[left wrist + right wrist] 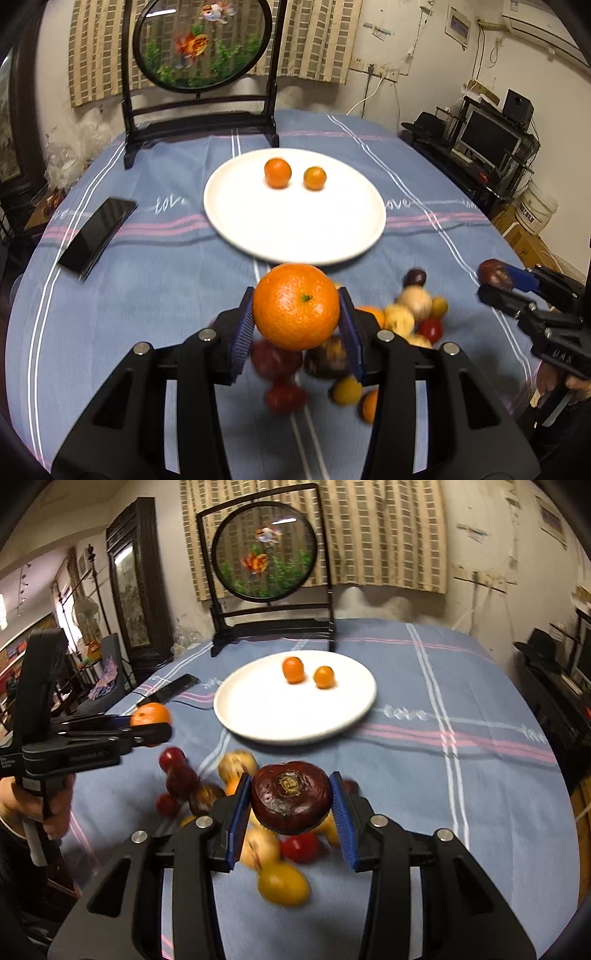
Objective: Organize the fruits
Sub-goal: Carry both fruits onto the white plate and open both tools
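A large orange (pixel 296 306) is clamped between the blue pads of the left gripper (pixel 295 325), and a dark purple mangosteen (pixel 291 795) is clamped in the same way in the right gripper (pixel 291 808). Both fruits are held clear of the striped blue tablecloth (pixel 147 288), above a loose pile of mixed fruits (pixel 236 812). It is judged that they are being carried to the white plate (pixel 295 236), which lies just beyond the pile and is pointed at by both grippers. Two small oranges (pixel 277 172) are already set side by side on the plate's far half, near each other but apart, so sorting onto the plate seems begun, with most of it left.

In the left wrist view a black phone (pixel 98 236) is shown flat on the cloth, left of the plate, and the right gripper is seen from the side, at the frame's right edge. In the right wrist view the hand (pixel 55 808) around the left gripper's handle is shown, which the other view hides.
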A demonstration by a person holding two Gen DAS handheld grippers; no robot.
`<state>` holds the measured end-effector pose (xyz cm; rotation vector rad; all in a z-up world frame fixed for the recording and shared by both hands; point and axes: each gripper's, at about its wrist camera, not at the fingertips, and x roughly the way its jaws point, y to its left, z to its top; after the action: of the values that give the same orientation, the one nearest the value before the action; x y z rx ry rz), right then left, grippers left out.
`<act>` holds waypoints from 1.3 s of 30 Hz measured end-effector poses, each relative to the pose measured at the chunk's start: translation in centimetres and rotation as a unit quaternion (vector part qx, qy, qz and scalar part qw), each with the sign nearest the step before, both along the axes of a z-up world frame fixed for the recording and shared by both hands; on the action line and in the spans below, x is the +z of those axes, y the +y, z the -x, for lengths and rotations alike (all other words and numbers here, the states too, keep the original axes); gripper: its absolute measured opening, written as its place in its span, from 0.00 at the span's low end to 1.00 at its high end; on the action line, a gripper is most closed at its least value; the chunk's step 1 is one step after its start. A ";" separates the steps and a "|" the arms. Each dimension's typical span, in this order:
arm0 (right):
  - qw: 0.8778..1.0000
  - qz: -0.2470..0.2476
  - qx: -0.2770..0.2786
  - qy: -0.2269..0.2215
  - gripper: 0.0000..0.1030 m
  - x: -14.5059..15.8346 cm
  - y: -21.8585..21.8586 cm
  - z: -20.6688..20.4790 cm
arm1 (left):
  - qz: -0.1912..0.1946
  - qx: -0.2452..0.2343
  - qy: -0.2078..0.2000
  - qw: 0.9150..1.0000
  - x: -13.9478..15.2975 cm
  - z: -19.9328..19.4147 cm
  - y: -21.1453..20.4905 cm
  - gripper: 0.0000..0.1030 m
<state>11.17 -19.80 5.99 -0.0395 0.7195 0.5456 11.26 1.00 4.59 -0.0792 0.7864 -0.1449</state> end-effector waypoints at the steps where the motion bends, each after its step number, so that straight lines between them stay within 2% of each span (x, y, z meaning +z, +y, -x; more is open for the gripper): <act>1: 1.000 0.003 0.006 0.002 0.41 0.1 0.7 -0.9 | -0.001 0.002 -0.002 1.000 0.2 -0.7 0.0 0.42; 8: 0.999 0.020 0.005 0.030 0.41 -0.3 4.0 -7.5 | -0.002 0.014 0.001 1.000 0.0 -6.4 0.2 0.43; 16: 0.996 0.053 0.004 0.076 0.41 -3.7 6.9 -12.5 | 0.010 0.041 0.054 0.998 -4.5 -11.6 0.4 0.43; 19: 0.995 0.044 0.013 0.086 0.42 -4.6 7.2 -13.3 | 0.017 0.043 0.061 0.997 -5.4 -12.4 0.8 0.43; 21: 0.994 0.046 0.021 0.096 0.49 -5.2 7.4 -13.6 | 0.027 0.055 0.061 0.996 -5.8 -12.6 1.3 0.47; 23: 0.994 0.044 0.013 0.098 0.70 -5.4 7.3 -13.6 | 0.035 0.059 0.051 0.996 -5.8 -12.5 1.6 0.59; 24: 0.995 0.038 0.008 0.094 0.70 -5.3 7.0 -13.5 | 0.028 0.062 0.041 0.997 -5.5 -12.2 1.4 0.62; 25: 0.995 0.036 0.010 0.091 0.70 -5.3 7.0 -13.3 | 0.021 0.064 0.031 0.997 -5.2 -11.9 1.3 0.70; 26: 0.995 0.036 0.010 0.090 0.70 -5.3 6.8 -13.3 | 0.015 0.067 0.018 0.997 -4.9 -11.6 1.1 0.72; 32: 0.996 0.021 -0.006 0.084 0.70 -5.0 5.2 -12.6 | -0.020 0.057 -0.024 0.998 -3.5 -9.3 0.2 0.77; 36: 0.997 0.009 -0.012 0.079 0.70 -4.7 4.1 -11.7 | -0.037 0.052 -0.024 0.998 -3.6 -8.4 0.1 0.79; 39: 0.997 0.008 -0.014 0.079 0.70 -4.7 3.5 -11.4 | -0.034 0.054 -0.015 0.998 -4.0 -7.5 0.6 0.80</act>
<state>22.52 -16.27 1.26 -0.0020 0.8784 0.5199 18.78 1.60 0.56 -0.0554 0.7550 -0.0162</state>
